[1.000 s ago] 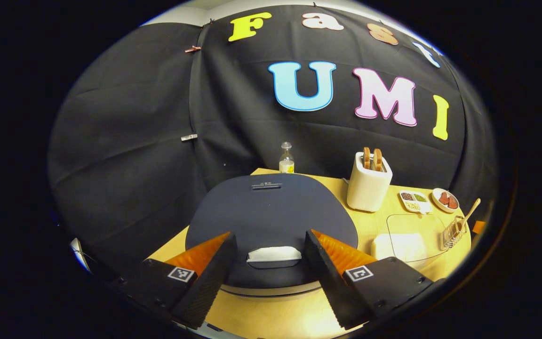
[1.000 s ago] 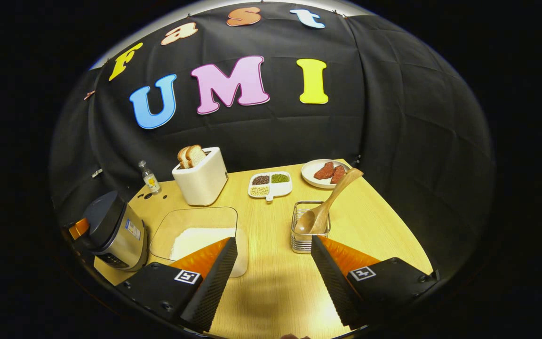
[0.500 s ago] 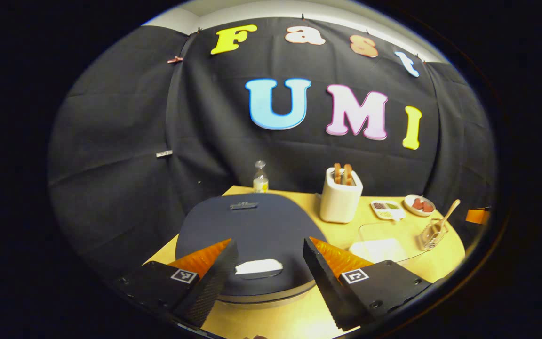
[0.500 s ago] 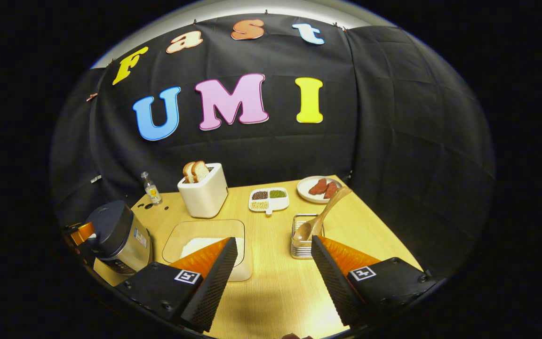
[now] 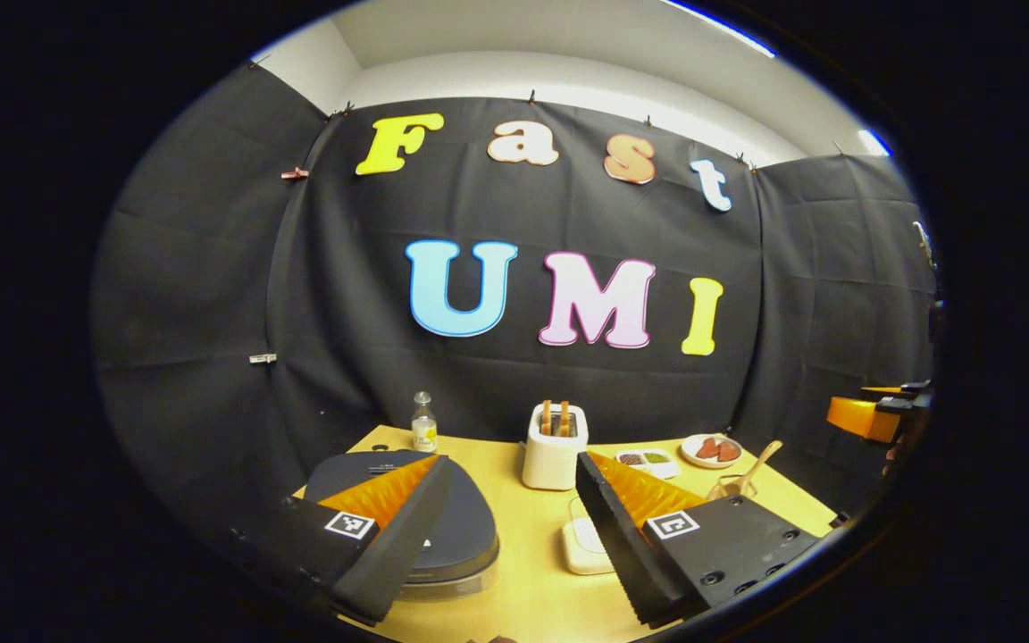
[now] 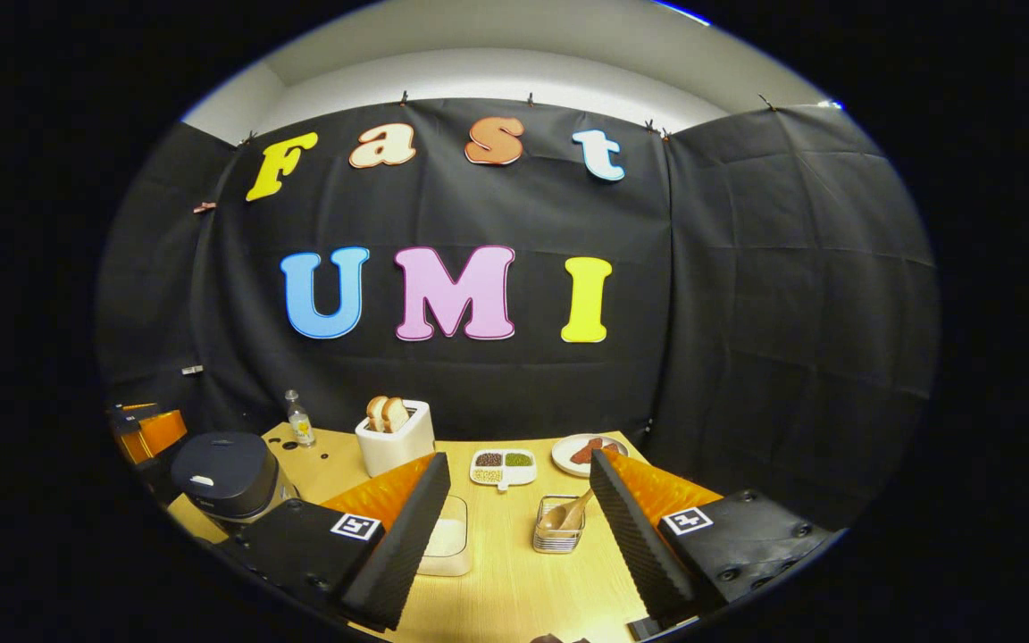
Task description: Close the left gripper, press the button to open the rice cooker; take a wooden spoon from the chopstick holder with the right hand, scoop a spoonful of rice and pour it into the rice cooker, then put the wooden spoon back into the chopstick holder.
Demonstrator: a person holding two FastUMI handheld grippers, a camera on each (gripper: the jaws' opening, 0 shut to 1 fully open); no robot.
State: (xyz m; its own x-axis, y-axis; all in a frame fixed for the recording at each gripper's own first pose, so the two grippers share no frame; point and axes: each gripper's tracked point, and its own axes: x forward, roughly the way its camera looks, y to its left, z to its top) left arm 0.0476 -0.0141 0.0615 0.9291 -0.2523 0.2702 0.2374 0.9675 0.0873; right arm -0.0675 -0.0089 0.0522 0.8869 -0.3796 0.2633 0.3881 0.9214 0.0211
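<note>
The left hand-held gripper (image 5: 512, 527) hangs above the near edge of the wooden surface (image 5: 532, 598), and its two fingers are wide apart with nothing between them. Just past its left finger sits the rice cooker (image 5: 465, 536), round and dark on top, with its lid down. A little white button is on the front of the lid, mostly hidden behind that finger.

The right hand-held gripper (image 6: 519, 527) also hangs over the near side of the surface, fingers wide apart and holding nothing. Between its fingers, a bit farther off, stands the chopstick holder (image 6: 557, 538), a small wire basket. The wooden spoon (image 6: 564, 515) leans inside it, with its handle slanting up to the right. Left of the basket is a clear box of white rice (image 6: 447, 540), partly hidden behind the gripper's left finger.

At the back of the surface stands a white toaster (image 6: 397, 442) with two slices of bread sticking out. A small bottle (image 6: 300, 420) stands to its left, near the black cloth wall. To the right of the toaster lies a white divided dish (image 6: 503, 467) with little heaps of beans, and then a plate (image 6: 568, 455) with red pieces on it. In the right gripper view the rice cooker sits at the far left, with the other gripper just beside it.
</note>
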